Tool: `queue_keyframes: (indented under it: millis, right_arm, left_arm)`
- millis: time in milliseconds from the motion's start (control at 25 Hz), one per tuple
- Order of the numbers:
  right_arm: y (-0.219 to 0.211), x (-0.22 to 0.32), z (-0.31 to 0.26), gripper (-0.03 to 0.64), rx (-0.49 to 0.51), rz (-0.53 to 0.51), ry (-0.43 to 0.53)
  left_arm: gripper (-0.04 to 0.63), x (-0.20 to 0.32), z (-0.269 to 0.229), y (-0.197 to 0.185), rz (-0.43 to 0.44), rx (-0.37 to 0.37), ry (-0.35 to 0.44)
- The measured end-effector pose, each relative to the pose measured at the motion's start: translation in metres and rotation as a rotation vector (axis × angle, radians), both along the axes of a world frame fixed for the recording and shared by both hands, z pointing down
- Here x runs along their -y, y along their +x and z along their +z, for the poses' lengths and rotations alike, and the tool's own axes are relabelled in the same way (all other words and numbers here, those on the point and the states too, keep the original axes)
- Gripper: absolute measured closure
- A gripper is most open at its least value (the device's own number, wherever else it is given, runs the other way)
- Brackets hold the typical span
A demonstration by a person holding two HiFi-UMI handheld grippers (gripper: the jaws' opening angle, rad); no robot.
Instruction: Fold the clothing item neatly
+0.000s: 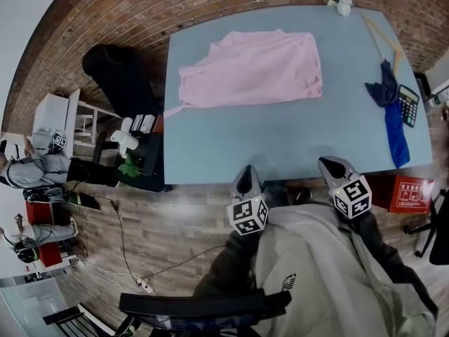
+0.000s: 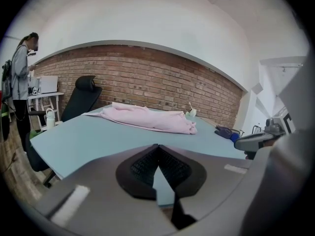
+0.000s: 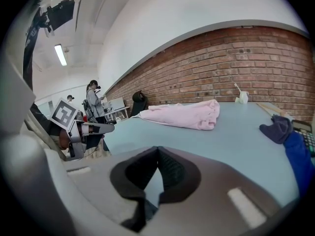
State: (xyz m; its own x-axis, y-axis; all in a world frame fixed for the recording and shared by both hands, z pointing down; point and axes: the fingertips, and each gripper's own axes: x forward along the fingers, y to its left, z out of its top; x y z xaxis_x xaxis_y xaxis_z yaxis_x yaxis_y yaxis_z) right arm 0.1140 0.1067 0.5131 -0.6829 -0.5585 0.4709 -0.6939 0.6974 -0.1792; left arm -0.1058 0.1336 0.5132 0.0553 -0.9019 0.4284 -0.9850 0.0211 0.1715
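Note:
A crumpled pink garment (image 1: 252, 69) lies on the far half of the light blue table (image 1: 210, 146), spread roughly flat with a strap trailing off its left end. Both grippers hover at the table's near edge, above the person's lap and well short of the garment. My left gripper (image 1: 247, 180) is shut with nothing in it, and so is my right gripper (image 1: 335, 166). In the left gripper view the garment (image 2: 150, 118) lies far beyond the closed jaws (image 2: 157, 146). The right gripper view shows the garment (image 3: 184, 114) ahead and to the left of its closed jaws (image 3: 157, 149).
A blue folded umbrella (image 1: 393, 118), a calculator (image 1: 408, 104) and wooden sticks (image 1: 382, 34) lie along the table's right side. A white cup (image 1: 343, 5) stands at the far edge. A black office chair (image 1: 119, 72) stands left of the table, a red box (image 1: 412, 192) under its right corner.

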Motion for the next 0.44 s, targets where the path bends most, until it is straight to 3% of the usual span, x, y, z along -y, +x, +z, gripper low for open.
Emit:
queue_keyframes:
  millis: [440]
  right_arm:
    - [0.0030, 0.0011, -0.0005, 0.615, 0.003, 0.018, 0.001]
  left_arm:
    - [0.588, 0.0080, 0.0008, 0.0017, 0.021, -0.006, -0.001]
